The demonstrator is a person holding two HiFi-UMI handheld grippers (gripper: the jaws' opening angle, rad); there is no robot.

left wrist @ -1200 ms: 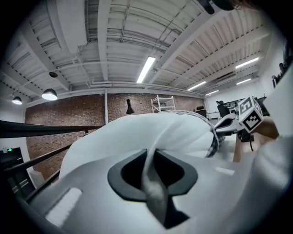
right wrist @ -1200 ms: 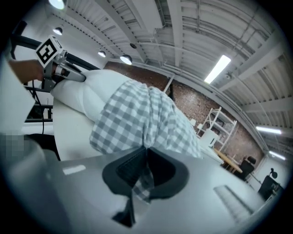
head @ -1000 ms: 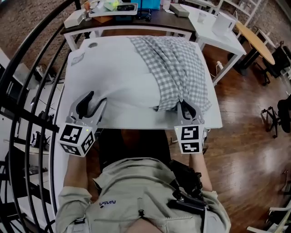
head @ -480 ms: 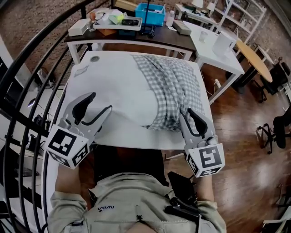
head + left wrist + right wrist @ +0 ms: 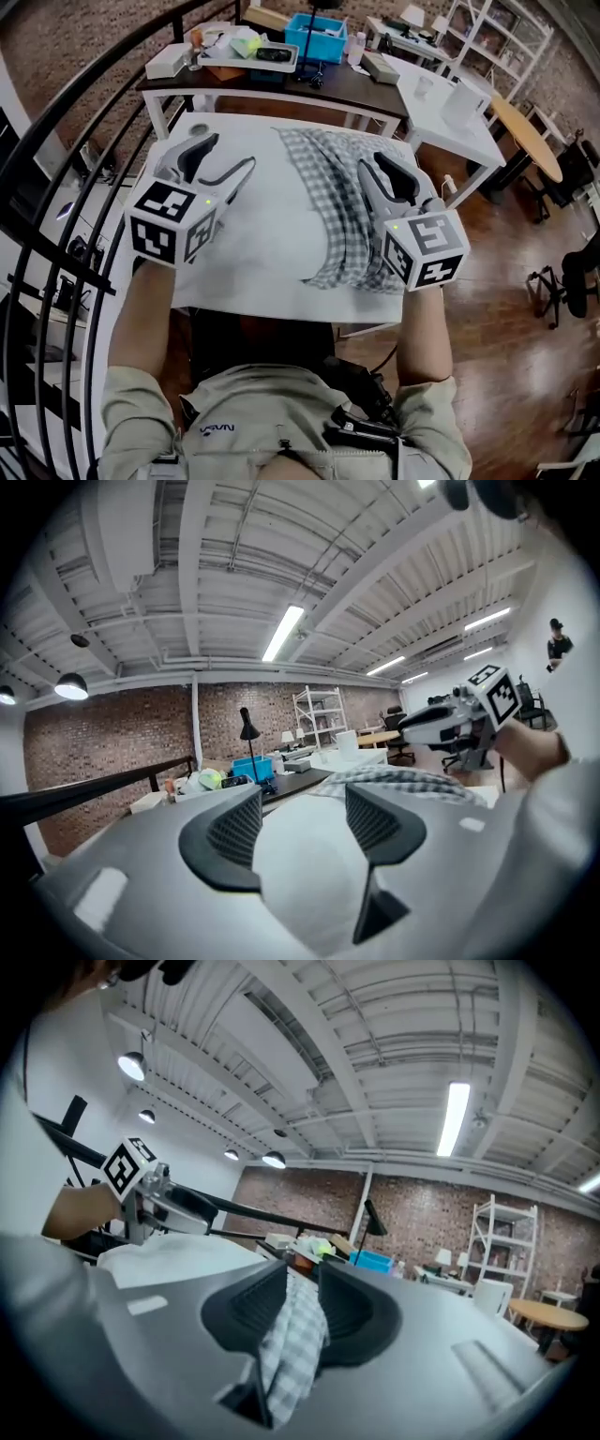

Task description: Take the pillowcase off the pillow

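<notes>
A white pillow (image 5: pixel 272 216) lies across the white table (image 5: pixel 234 305). A grey-and-white checked pillowcase (image 5: pixel 342 216) is bunched over its right part. My left gripper (image 5: pixel 228 155) is raised at the pillow's left near corner. Its jaws have just been opening wide, and the white pillow (image 5: pixel 309 874) bulges between them against both pads. My right gripper (image 5: pixel 387 169) is raised at the right. Its jaws have also just been opening some, and a fold of checked pillowcase (image 5: pixel 295 1344) stays pinched between the pads. Each gripper view shows the other gripper off to the side.
A dark desk behind the table carries a blue bin (image 5: pixel 319 33) and clutter. A white desk (image 5: pixel 450 94) stands at the back right. A black railing (image 5: pixel 75 187) runs along the left. Wooden floor and a chair (image 5: pixel 581 253) lie to the right.
Both grippers have risen from the table's near edge and moved away from me. The pillow's near end and the checked fold came up with them, and the cloth now hangs lower off the right side.
</notes>
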